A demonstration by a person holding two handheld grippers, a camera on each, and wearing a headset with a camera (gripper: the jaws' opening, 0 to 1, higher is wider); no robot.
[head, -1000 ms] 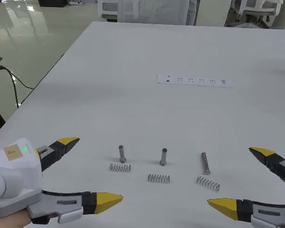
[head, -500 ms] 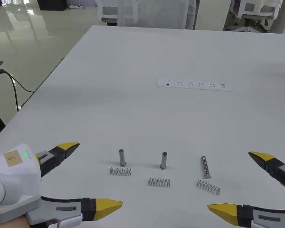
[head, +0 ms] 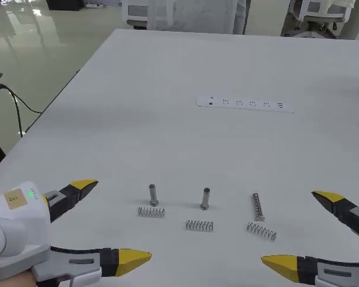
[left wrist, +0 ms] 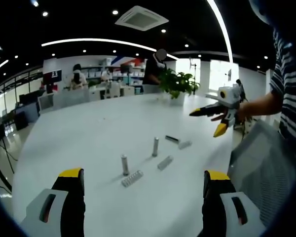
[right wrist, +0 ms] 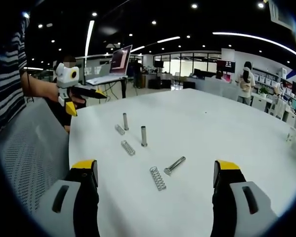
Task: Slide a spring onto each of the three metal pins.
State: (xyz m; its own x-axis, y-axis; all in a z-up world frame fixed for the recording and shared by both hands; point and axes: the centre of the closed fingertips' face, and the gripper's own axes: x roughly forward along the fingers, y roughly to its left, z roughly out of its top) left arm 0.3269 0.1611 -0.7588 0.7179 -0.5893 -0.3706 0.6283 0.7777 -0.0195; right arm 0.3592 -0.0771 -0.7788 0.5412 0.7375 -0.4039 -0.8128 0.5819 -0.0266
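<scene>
Down on the white table [head: 167, 89], the head view had everything laid out in a row: the left pin [head: 153, 194] and middle pin [head: 206, 198] standing upright, the right pin [head: 257, 206] lying flat, and just in front of each its own loose coil, the left spring [head: 151, 211], middle spring [head: 199, 225] and right spring [head: 261, 231]. None was on a pin. A power strip [head: 245, 103] lay well beyond. The left gripper [head: 119, 220] and right gripper [head: 290, 227] flanked the row, both gaping wide and carrying nothing. Over to the left gripper view: its yellow-tipped jaws were spread, the left pin [left wrist: 124, 164] and left spring [left wrist: 131, 178] lay nearest, and the right gripper [left wrist: 205, 123] hung above the far end of the row. Then the right gripper view, again with jaws wide apart: the right spring [right wrist: 158, 178] and the fallen right pin [right wrist: 175, 165] lay close ahead between them, apart from each other, and the left gripper [right wrist: 89, 103] hovered at the far side. By my reading nothing had started; this was the approach to the first spring. The next move likely called for one gripper to pinch a spring lightly along its length without crushing it, line its bore up over a pin's top, and perhaps the other gripper to steady the pin; the flat one needed standing or holding first.
</scene>
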